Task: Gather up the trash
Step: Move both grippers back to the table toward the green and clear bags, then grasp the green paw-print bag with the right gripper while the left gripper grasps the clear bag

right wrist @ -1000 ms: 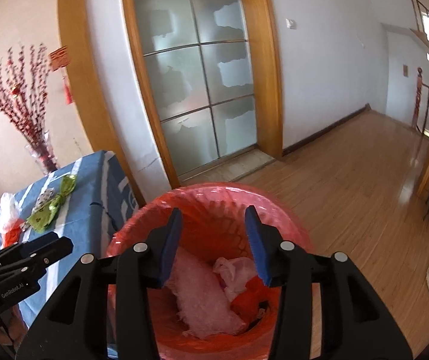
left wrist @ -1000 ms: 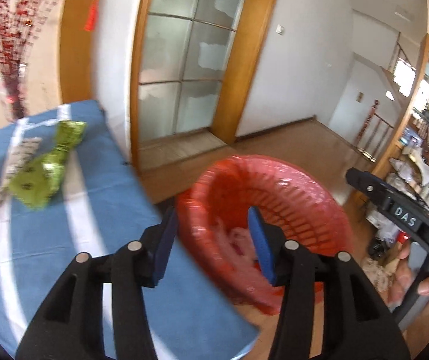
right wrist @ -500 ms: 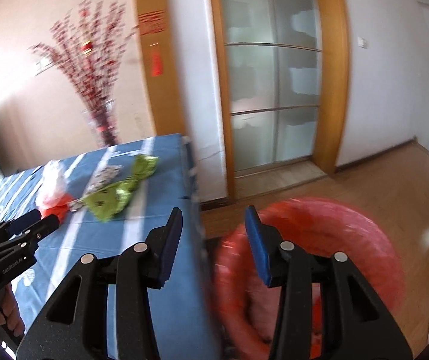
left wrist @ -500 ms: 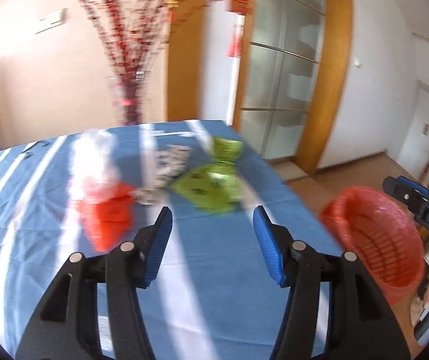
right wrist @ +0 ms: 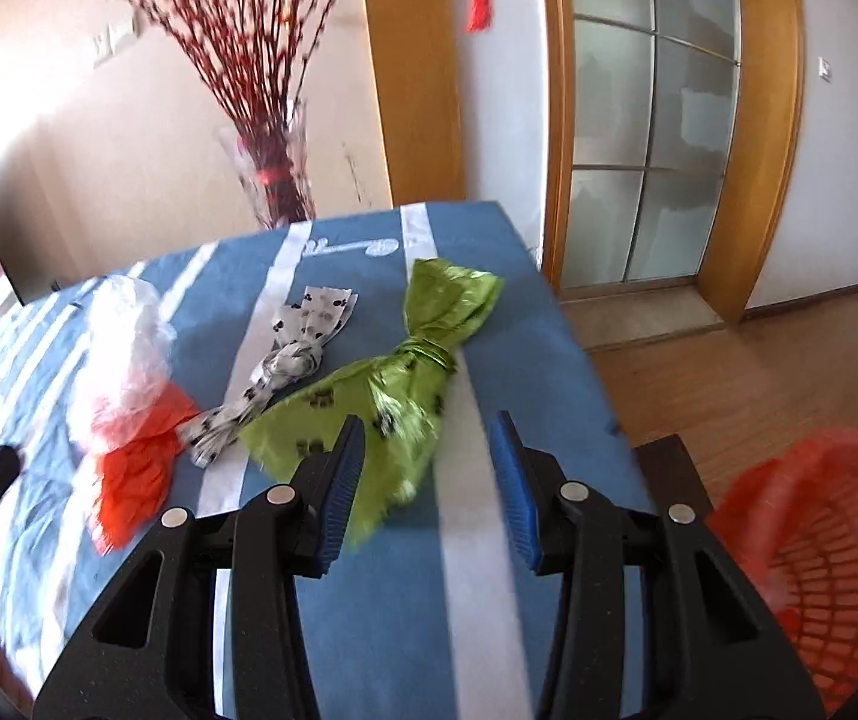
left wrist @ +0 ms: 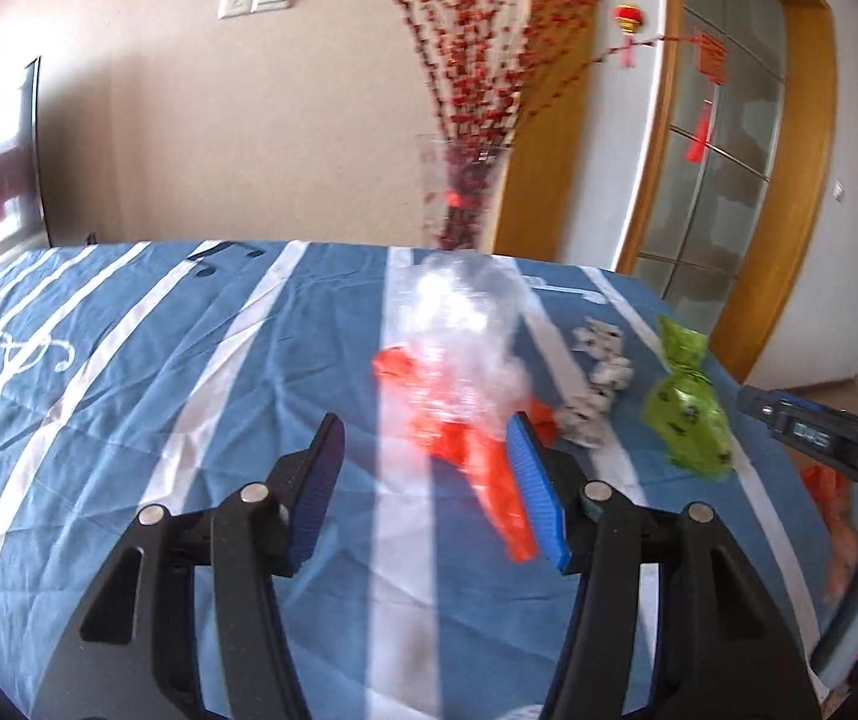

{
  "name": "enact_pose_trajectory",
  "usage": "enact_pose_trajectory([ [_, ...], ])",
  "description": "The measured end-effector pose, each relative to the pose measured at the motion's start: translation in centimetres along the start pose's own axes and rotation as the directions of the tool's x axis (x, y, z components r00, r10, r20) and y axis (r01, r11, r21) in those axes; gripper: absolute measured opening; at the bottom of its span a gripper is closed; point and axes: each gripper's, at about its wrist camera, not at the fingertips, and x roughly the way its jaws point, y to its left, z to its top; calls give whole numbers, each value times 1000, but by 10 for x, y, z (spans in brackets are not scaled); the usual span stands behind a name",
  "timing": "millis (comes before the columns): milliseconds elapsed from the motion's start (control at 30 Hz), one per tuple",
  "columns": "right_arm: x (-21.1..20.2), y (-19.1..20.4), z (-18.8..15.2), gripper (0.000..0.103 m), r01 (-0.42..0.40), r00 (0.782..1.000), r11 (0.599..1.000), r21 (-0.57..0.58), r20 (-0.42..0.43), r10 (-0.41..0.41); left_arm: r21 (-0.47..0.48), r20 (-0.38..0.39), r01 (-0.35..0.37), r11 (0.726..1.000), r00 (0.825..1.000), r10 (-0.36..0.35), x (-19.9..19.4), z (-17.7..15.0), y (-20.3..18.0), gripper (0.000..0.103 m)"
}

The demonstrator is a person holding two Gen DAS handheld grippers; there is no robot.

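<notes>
Trash lies on the blue-striped bench [right wrist: 369,630]: a clear bag [left wrist: 465,336] over an orange bag [left wrist: 477,468], a spotted strip [right wrist: 285,372], a green bag [right wrist: 393,384]. Both tools are empty and open: left hand-held gripper [left wrist: 429,492] faces the clear and orange bags, right hand-held gripper [right wrist: 429,480] the green bag. The step in hand looks like reaching; next, lower and pinch, then carry to the red basket [right wrist: 819,564].

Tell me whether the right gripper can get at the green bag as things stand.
Probably yes. The right gripper is open and empty, aimed at the green bag, which lies uncovered on the table, nothing between.
</notes>
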Motion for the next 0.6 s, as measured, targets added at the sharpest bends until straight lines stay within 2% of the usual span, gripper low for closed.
enact_pose_trajectory([
  [233,40,5,10,45,30,997,1000,9,-66,-29,-24,-5,10,1000,1000,-10,14,7,16,56],
  [333,51,3,9,44,14,994,1000,20,-111,-11,-16,-6,22,1000,1000,-22,19,11,12,56],
  [367,53,3,9,40,1,992,1000,22,-126,2,-14,-7,28,1000,1000,-28,19,12,11,56],
  [433,54,2,8,11,-16,991,1000,25,-129,19,-15,-13,46,999,999,-46,24,16,7,58],
  [467,54,3,8,5,-18,991,1000,20,-131,21,-17,-16,57,998,998,-57,26,20,3,60],
  [600,40,-1,2,3,-14,995,1000,11,-96,15,-1,-28,77,997,997,-77,40,34,-17,62],
])
